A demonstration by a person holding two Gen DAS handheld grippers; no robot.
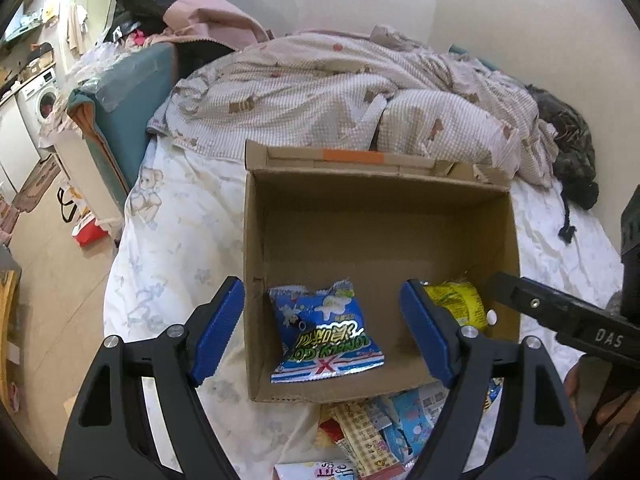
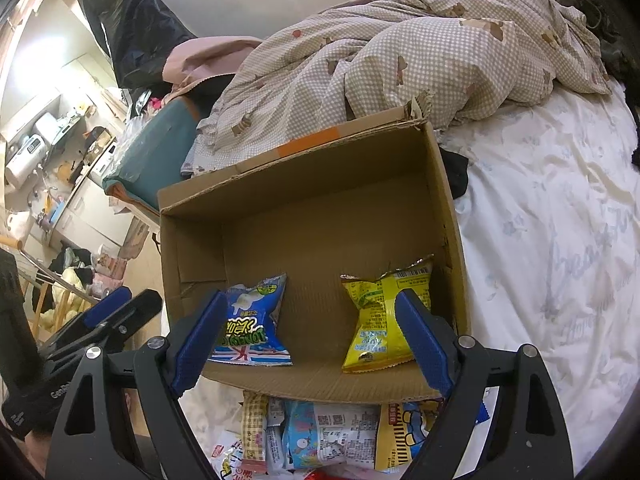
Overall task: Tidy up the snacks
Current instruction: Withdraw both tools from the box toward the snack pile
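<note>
Left wrist view: the left gripper (image 1: 322, 326) hangs over the near edge of an open cardboard box (image 1: 256, 216) that sits on a bed's white printed sheet (image 1: 172, 240). Its blue-padded jaws are spread wide and grip nothing. One pad is outside the box's left wall; the other is over the box floor. Between them, at 6 o'clock in the box, a blue snack packet (image 1: 324, 336) lies on the cardboard floor. At 4 o'clock in the box a yellow snack packet (image 1: 456, 300) shows partly behind the right-hand pad. The right gripper's (image 1: 532, 304) black finger reaches in from 3 o'clock. A loose pile of snack packets (image 1: 384, 432) lies on the sheet just below the box's near edge. A checked duvet (image 1: 320, 92) is bunched behind the box at 12 o'clock.

In the right wrist view, the right gripper (image 2: 308, 338) also has its jaws spread wide, holding nothing. The blue snack packet (image 2: 256, 324) sits at 7 o'clock in the cardboard box (image 2: 320, 208) and the yellow snack packet (image 2: 380, 320) at 5 o'clock, well apart. The left gripper (image 2: 116, 312) shows at 9 o'clock.
</note>
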